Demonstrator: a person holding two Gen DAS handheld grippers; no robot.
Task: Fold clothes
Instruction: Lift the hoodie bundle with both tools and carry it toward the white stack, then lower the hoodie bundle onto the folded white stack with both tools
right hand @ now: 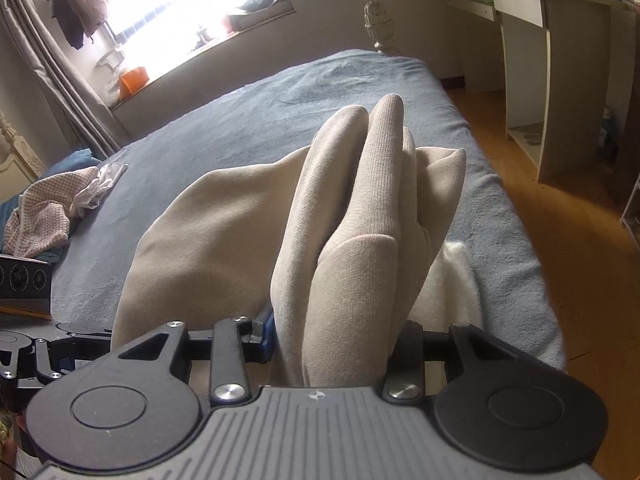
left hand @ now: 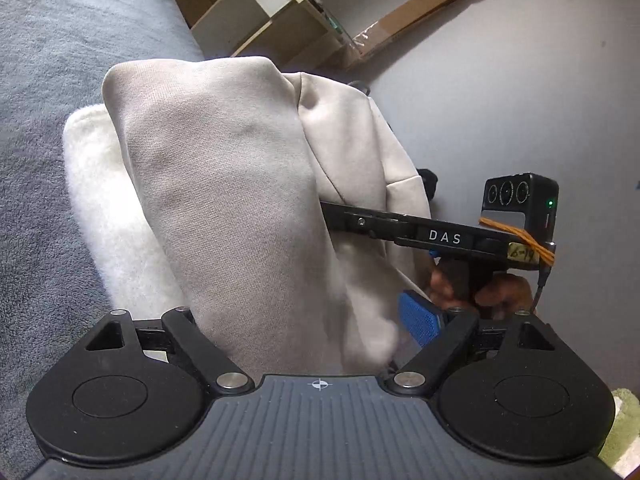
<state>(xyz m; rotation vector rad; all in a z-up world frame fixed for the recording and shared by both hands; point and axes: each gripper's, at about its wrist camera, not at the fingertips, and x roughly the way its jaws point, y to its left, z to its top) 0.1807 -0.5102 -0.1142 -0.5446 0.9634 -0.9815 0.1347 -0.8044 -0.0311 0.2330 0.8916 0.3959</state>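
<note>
Cream garment point(right hand: 240, 232) lies bunched on the blue bed point(right hand: 248, 120). Right gripper point(right hand: 332, 344) fingers are clamped on its gathered folds. Left gripper point(left hand: 296, 320) fingers stand wide, cloth between them; grip cannot be confirmed.

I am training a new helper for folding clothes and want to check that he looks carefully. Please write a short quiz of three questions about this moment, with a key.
1. True or false: the beige garment lies flat and neatly folded on the blue bed cover.
2. In the right wrist view, what lies on the bed at the far left? A) a pink checked cloth B) a book C) a shoe
3. What is bunched between the fingers of the right gripper?

Key:
1. False. It stands up in thick, bunched folds.
2. A
3. The beige garment
</note>
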